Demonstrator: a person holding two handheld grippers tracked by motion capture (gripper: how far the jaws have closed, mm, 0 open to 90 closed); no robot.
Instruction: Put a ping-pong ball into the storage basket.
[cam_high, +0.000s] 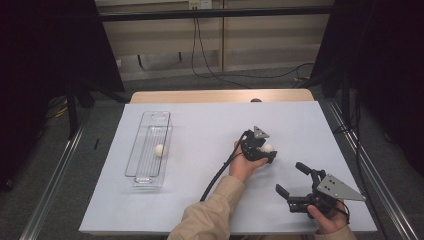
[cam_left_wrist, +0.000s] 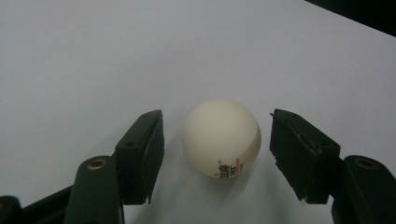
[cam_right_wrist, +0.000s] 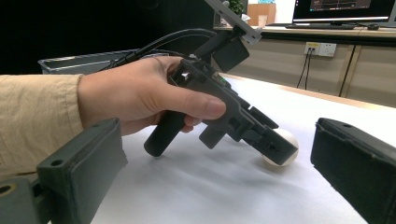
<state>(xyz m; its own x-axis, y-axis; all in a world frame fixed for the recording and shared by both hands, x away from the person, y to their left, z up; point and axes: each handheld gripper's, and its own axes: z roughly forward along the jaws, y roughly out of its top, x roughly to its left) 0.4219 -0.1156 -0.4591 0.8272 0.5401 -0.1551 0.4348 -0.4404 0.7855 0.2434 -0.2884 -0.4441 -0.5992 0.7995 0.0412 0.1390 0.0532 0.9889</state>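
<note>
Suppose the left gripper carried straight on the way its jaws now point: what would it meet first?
The white ball. It sits on the table between the left gripper's jaws, with small gaps showing either side, so the pads probably aren't pressing yet. Beyond it lies bare surface.

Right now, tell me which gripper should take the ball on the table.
Left. The left gripper already has its jaws on either side of the ball, with small gaps left. The right gripper sits open nearer the table's front edge, away from the ball.

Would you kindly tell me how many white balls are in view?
2. One ball lies inside the clear tray; the other ball sits between the left tool's jaws.
</note>
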